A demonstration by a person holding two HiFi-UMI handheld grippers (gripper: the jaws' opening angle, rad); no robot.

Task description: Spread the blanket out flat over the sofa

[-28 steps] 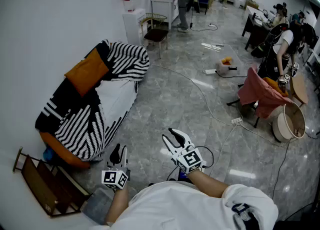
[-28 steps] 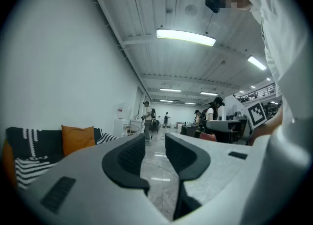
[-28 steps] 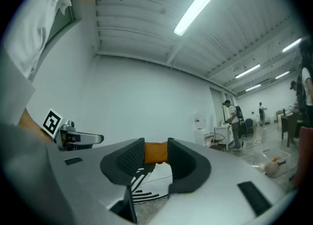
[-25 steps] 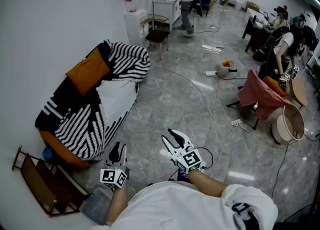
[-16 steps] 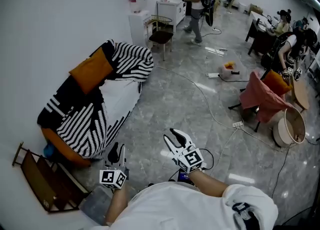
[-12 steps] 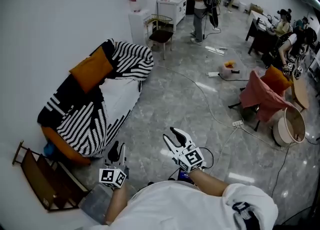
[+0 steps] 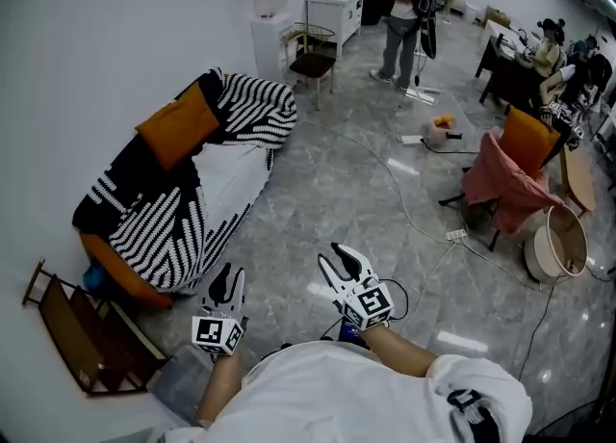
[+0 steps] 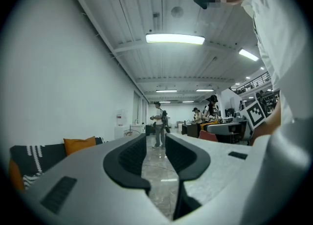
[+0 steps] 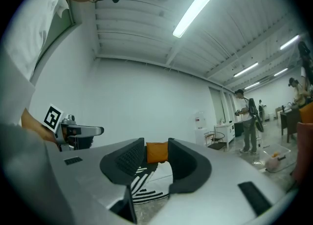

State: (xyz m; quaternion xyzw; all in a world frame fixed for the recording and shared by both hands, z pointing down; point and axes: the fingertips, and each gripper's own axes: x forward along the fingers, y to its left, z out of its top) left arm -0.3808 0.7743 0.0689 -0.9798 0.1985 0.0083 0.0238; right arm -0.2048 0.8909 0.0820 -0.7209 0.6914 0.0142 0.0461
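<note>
Blanket (image 7: 154,229): black-and-white striped. It is draped over the sofa (image 7: 114,277) against the left wall and covers the backrest, the far arm and the near part of the seat. It lies in folds, not flat. A white area (image 7: 229,173) shows between the striped parts; cannot tell whether it belongs to the blanket or is a separate cloth.

Sofa: orange where uncovered, at the near lower edge.

Cushion (image 7: 176,125): orange, leaning on the backrest on top of the blanket.

Left gripper (image 7: 226,277): held low over the grey floor (image 7: 318,191), near the sofa's near end but not touching it. Jaws released and standing apart, nothing between them; only floor shows through the gap.

Right gripper (image 7: 335,254): beside the left one, farther from the sofa, pointed toward it. Jaws released, empty; the distant cushion and blanket show through the gap.

Wooden rack (image 7: 72,340): on the floor by the wall, just beside the sofa's near end.

Water dispenser (image 7: 267,17) and chair (image 7: 310,58): beyond the sofa's far end.

Cable (image 7: 385,176): trailing across the floor.

Pink cloth (image 7: 500,186): draped over a seat at right, near a round tub (image 7: 556,237).

Person (image 7: 409,8): standing at the far end of the room.
</note>
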